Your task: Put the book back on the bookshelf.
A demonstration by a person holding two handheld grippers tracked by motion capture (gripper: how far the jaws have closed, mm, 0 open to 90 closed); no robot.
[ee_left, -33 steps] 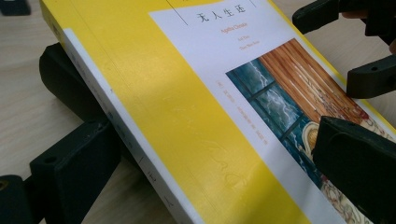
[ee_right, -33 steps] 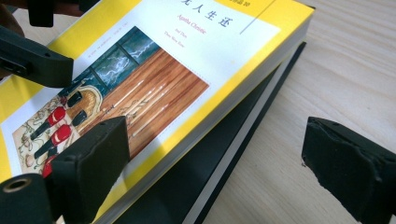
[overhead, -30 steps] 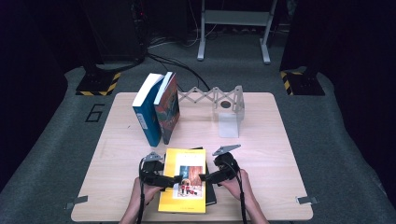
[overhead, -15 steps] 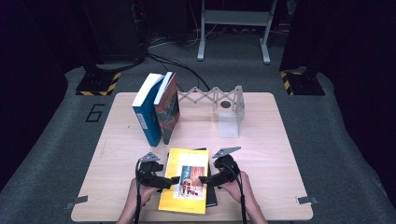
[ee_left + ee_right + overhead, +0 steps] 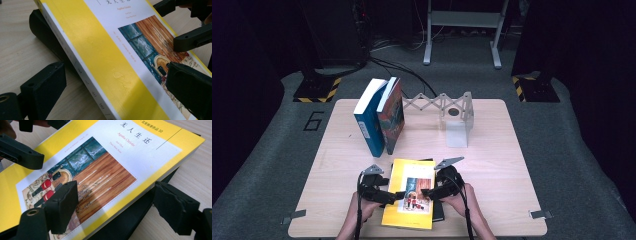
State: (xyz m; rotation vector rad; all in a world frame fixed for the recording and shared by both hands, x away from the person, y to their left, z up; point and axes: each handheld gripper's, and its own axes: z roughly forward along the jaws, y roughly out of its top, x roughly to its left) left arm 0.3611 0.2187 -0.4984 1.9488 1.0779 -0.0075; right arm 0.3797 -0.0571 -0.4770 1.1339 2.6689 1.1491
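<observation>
The yellow book (image 5: 410, 198) is lying flat on a dark book (image 5: 130, 220) at the near edge of the counter (image 5: 492, 165). The left gripper (image 5: 393, 196) and right gripper (image 5: 428, 192) are straddling its two long edges, fingers (image 5: 62, 205) spread and not yet clamping. Judgement: each lower finger should be sliding under the yellow cover alone, both closing evenly, or the dark book may be lifting too. Compared with half a second earlier, both grippers are sitting slightly further inward over the cover.
</observation>
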